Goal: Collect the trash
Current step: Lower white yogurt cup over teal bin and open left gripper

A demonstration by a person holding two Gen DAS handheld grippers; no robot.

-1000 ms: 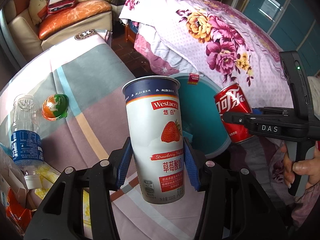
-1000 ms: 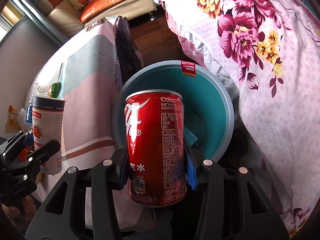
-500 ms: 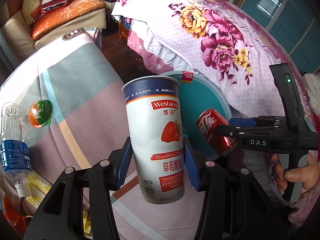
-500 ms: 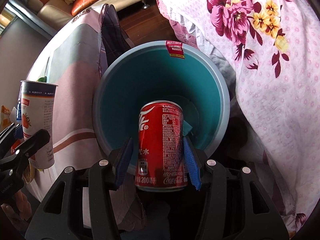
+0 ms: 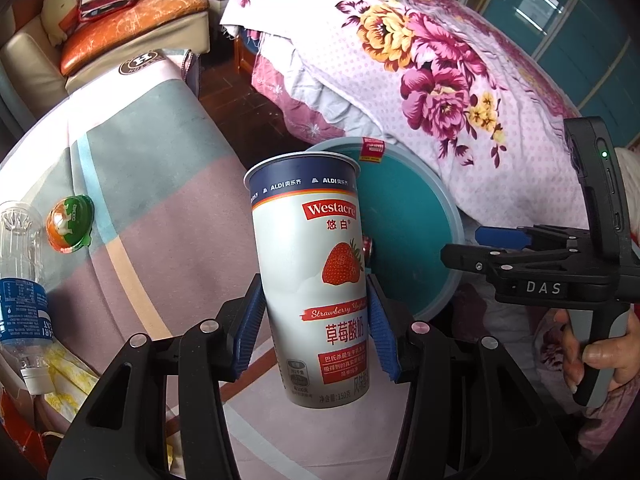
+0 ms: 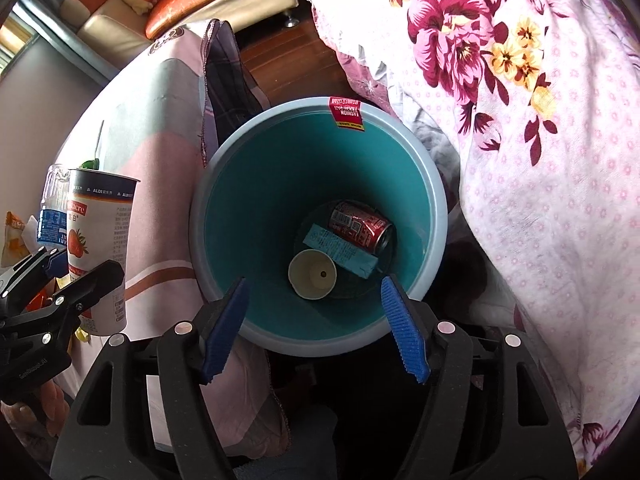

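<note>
My left gripper (image 5: 316, 332) is shut on a tall white strawberry yoghurt cup (image 5: 316, 280) and holds it upright above the striped tablecloth, left of the teal bin (image 5: 416, 240). The cup also shows in the right wrist view (image 6: 100, 252). My right gripper (image 6: 316, 324) is open and empty above the near rim of the teal bin (image 6: 320, 336). A red cola can (image 6: 360, 226) lies on its side at the bin's bottom, beside a blue packet (image 6: 340, 250) and a small cream cup (image 6: 313, 274).
A clear water bottle (image 5: 22, 276), an orange-green jelly cup (image 5: 70, 222) and snack wrappers (image 5: 68, 376) lie on the striped tablecloth (image 5: 152, 208). A floral quilt (image 5: 440, 64) covers the bed right of the bin. A sofa (image 5: 120, 36) stands at the back.
My right gripper has opened and let go of the red cola can, which dropped to the bottom of the bin. My left gripper still holds the yoghurt cup.
</note>
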